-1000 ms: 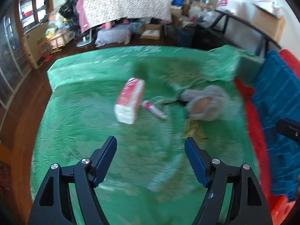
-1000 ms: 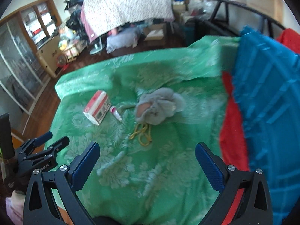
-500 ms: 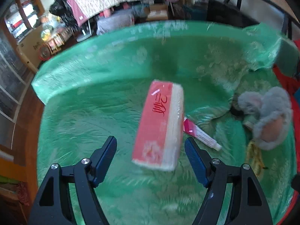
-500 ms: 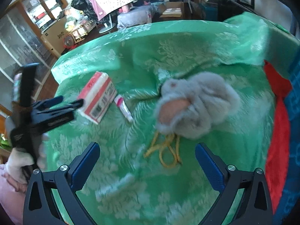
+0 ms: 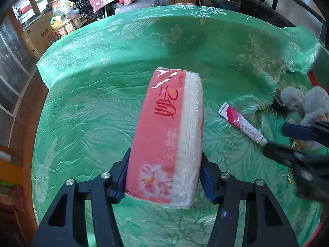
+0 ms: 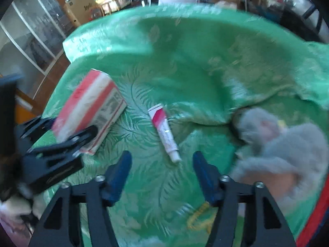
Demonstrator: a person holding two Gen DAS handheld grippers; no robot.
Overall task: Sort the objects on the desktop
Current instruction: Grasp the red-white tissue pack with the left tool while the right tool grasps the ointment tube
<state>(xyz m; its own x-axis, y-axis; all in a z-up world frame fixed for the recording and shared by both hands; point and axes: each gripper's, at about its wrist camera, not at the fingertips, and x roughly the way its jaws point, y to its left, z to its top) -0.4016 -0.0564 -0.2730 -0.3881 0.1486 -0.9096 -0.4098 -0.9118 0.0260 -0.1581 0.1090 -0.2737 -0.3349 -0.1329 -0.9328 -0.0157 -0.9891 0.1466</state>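
tissue pack caught between the left jaws, tube under the right ones

tissue pack [image 5: 170,135], a soft pink and white plastic-wrapped block with red letters and a flower print, lies on the shiny green patterned cloth [image 5: 98,107] that covers the table. in the left wrist view its near end sits between the two blue pads of the left gripper [image 5: 165,181]. the jaws have just been closing and both pads now touch the sides of the pack, so it is pinched at its near end while the far end points to 12 o'clock.

at 3 o'clock from the pack lies a small white and pink tube with a white cap [image 5: 243,124], apart from it. further to 3 o'clock is a grey fluffy plush toy [image 5: 308,107], and a yellow cord [image 5: 290,175] shows near the lower edge of it.

the right gripper [image 6: 161,171] hangs over the cloth in its own blurred view. its jaws have also just been closing, but they are spread and nothing is pressed between them; the cap end of the tube lies on the cloth in the gap, at 12 o'clock from the fingertips, touching neither pad. the plush toy is at 3 o'clock of this gripper, the pack at 10 o'clock.
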